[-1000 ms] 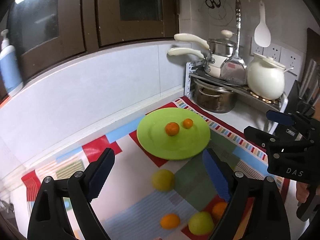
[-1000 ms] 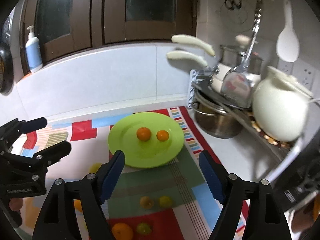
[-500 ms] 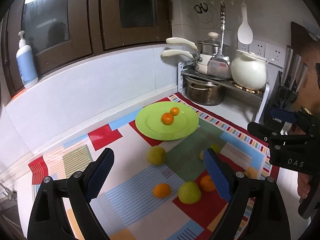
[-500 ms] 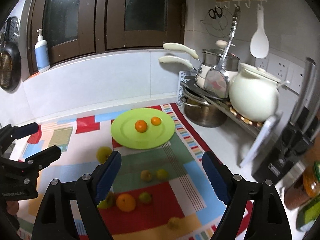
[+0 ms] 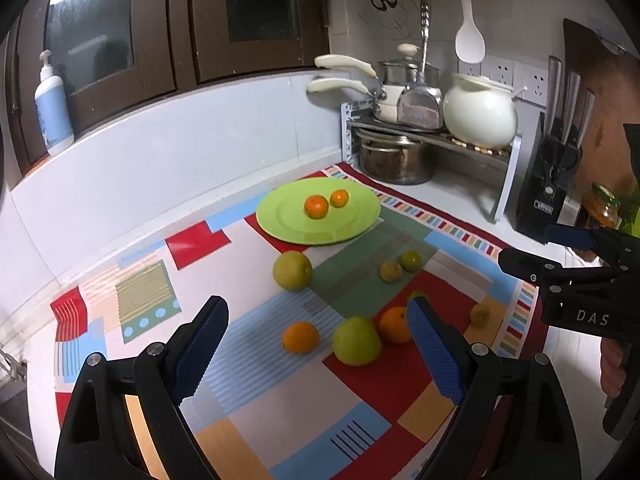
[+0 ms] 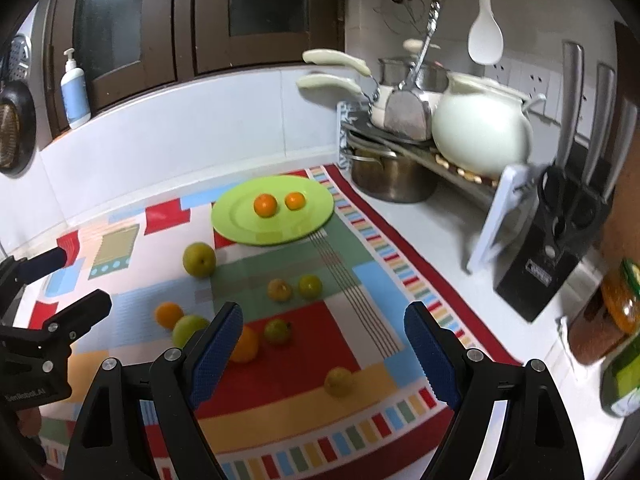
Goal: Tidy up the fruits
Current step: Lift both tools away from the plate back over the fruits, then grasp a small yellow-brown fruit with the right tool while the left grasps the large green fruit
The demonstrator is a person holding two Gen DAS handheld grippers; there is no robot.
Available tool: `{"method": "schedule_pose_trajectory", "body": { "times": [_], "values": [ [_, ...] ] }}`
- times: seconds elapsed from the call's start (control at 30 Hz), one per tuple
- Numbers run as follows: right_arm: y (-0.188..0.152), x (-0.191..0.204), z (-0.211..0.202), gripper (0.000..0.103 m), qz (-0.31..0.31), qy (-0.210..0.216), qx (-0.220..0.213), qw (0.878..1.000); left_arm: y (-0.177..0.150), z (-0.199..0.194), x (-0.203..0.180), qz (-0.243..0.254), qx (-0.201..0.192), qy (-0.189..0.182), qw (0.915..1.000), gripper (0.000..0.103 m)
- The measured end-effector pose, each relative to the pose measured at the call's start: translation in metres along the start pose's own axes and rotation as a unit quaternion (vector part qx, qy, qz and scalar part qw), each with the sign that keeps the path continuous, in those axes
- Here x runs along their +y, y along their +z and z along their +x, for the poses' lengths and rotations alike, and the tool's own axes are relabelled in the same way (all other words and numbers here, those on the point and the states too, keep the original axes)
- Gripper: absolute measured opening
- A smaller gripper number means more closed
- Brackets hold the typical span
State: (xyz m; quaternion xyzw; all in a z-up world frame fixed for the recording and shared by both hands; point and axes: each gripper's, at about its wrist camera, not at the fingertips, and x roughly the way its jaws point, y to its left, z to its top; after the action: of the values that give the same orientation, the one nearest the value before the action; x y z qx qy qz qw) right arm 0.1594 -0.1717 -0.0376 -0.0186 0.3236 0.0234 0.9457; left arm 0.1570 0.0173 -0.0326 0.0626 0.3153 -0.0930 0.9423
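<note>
A green plate (image 5: 352, 226) (image 6: 240, 224) sits at the far side of a colourful mat and holds two small oranges (image 5: 316, 205) (image 6: 265, 204). Loose on the mat lie a yellow-green fruit (image 5: 292, 270) (image 6: 199, 259), an orange (image 5: 300, 337) (image 6: 168, 314), a green apple (image 5: 356, 342) (image 6: 188, 328), another orange (image 5: 394, 324) (image 6: 246, 344) and several small yellowish fruits (image 5: 400, 266) (image 6: 294, 287). My left gripper (image 5: 318, 350) is open and empty above the near fruits. My right gripper (image 6: 322, 354) is open and empty above the mat's front.
A rack (image 5: 440, 136) with pots and a white kettle (image 6: 480, 140) stands at the back right. A knife block (image 6: 556, 248) and jars (image 6: 612, 320) are at the right. A soap bottle (image 5: 54, 110) stands on the ledge at the left.
Both grippers have pulled back and up from the plate. More of the mat and the loose fruits now show. Both stay open and empty.
</note>
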Motion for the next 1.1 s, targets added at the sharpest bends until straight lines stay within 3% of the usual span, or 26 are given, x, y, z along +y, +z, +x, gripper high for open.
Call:
{"method": "schedule_pose_trajectory", "body": {
  "times": [0.5, 0.73, 0.87, 1.1],
  "values": [
    [-0.045, -0.016, 0.035, 0.083, 0.015, -0.005, 0.075, 0.997, -0.034, 0.039, -0.015, 0.009, 0.054, -0.025, 0.9982, 0.091],
    [-0.055, -0.021, 0.056, 0.083, 0.016, -0.006, 0.101, 0.995, -0.043, 0.069, -0.016, -0.002, 0.102, -0.043, 0.9938, 0.088],
    [-0.056, -0.021, 0.065, 0.078, 0.017, -0.004, 0.110, 0.994, -0.043, 0.085, -0.015, -0.022, 0.129, -0.057, 0.9898, 0.083],
    [-0.060, -0.025, 0.080, 0.068, 0.028, 0.000, 0.128, 0.991, -0.035, 0.097, -0.016, -0.026, 0.126, -0.052, 0.9904, 0.078]
  ]
}}
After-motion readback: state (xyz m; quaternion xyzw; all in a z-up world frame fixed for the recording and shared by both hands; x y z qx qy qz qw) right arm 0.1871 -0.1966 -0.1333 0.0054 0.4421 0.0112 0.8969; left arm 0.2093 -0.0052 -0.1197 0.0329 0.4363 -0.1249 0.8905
